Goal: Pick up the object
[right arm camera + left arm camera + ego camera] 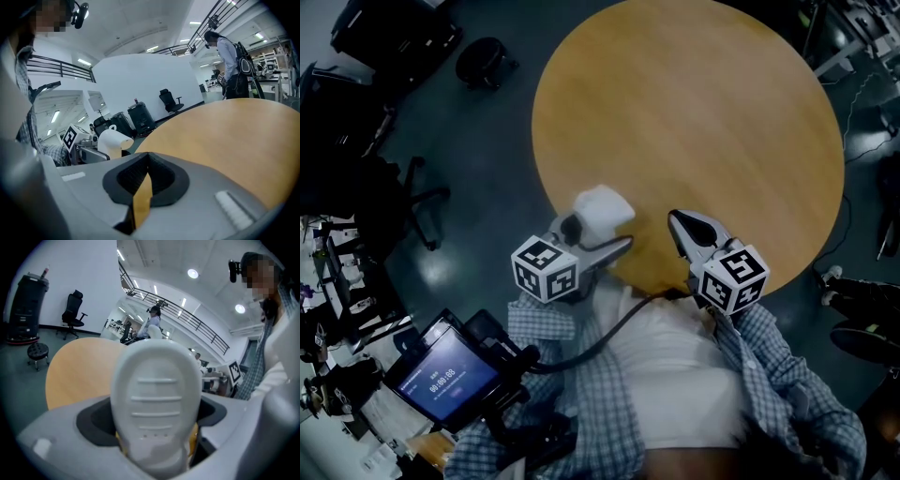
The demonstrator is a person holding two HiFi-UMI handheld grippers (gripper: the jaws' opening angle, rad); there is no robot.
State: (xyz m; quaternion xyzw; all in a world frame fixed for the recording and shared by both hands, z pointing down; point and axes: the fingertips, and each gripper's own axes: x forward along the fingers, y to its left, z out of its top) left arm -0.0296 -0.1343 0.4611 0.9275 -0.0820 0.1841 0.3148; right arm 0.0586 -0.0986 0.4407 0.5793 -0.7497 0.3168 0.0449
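Observation:
A white rounded plastic object [602, 211] with ribbed lines on one face is held over the near edge of the round wooden table [694, 122]. My left gripper [598, 231] is shut on it. In the left gripper view the object [157, 399] fills the space between the jaws and hides most of what lies beyond. My right gripper [675, 221] hovers beside it to the right, above the table's near edge, jaws shut with nothing between them [143, 187]. The right gripper view also shows the object [112, 140] at left, with bare tabletop [225, 136] ahead.
A tablet on a mount [450, 375] hangs at my lower left. An office chair [403, 202] and a round stool [486, 61] stand on the dark floor left of the table. A person [232, 61] stands beyond the table's far side.

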